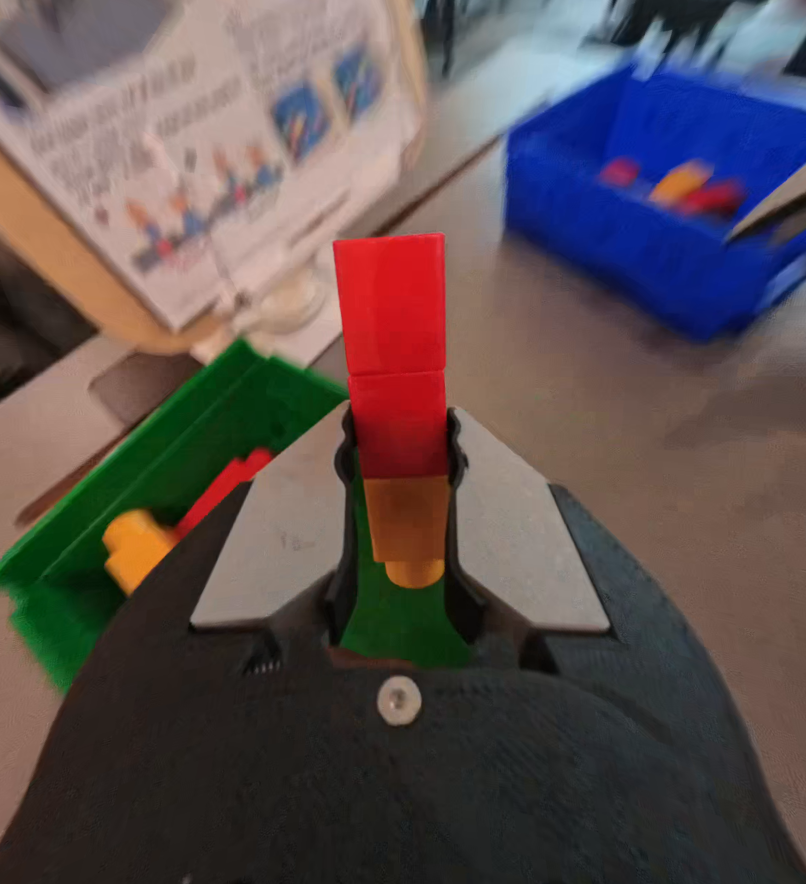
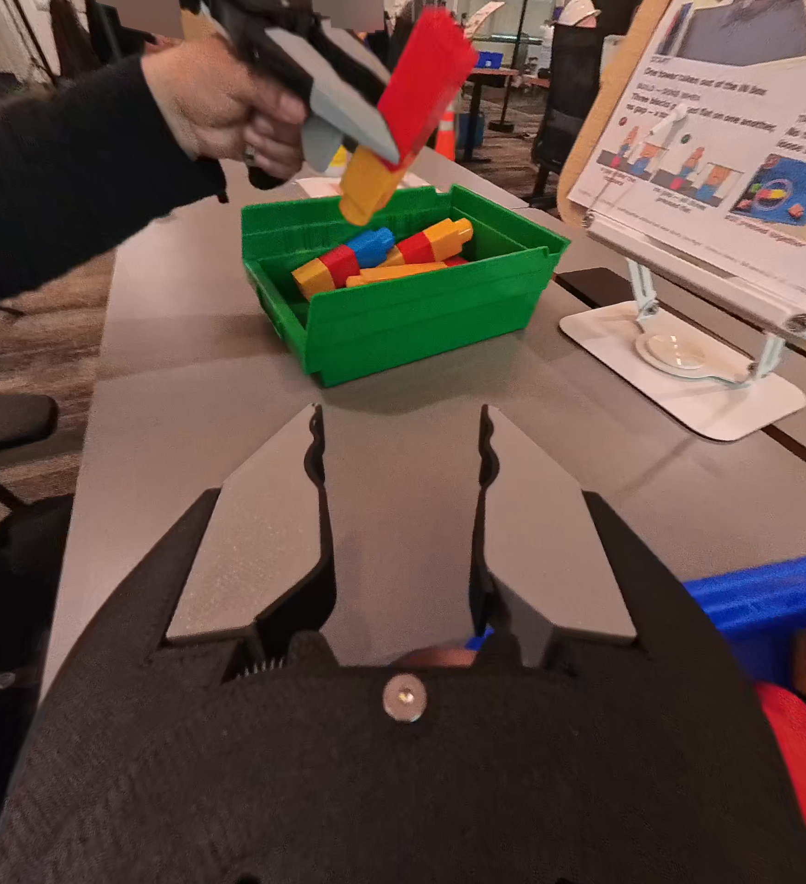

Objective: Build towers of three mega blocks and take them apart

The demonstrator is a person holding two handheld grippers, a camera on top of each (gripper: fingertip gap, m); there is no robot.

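Left wrist view puts the left claw [image 1: 400, 442] at frame centre, clenched on a three-block tower [image 1: 394, 382]: two red blocks reach toward the top of the frame and an orange block with its stud points back toward the camera. Both pads press the sides of the middle red block, probably so that the ends stay free for pulling apart or for dropping the tower whole. Below and to the lower left lies the green bin [image 1: 166, 459], with an orange and a red piece showing inside.

From the right wrist view, the same tower [image 2: 406, 110] hangs tilted in the upper centre of the frame, right above the green bin [image 2: 420, 315], which already holds finished towers [image 2: 343, 268] of orange, red and blue. That position suggests the tower has either just been lifted out or is about to go in; which one cannot be told. The right claw [image 2: 401, 447] is released, its fingers wide apart over the bare grey table [image 2: 406, 526], likely waiting to take an end block.

Much of the left view is smeared by blur, so the loose blocks in the blue bin [image 1: 631, 229] at upper right are only coloured patches. The instruction board [image 2: 707, 158] is cut off by the right edge, and the blue bin shows only a corner at lower right.
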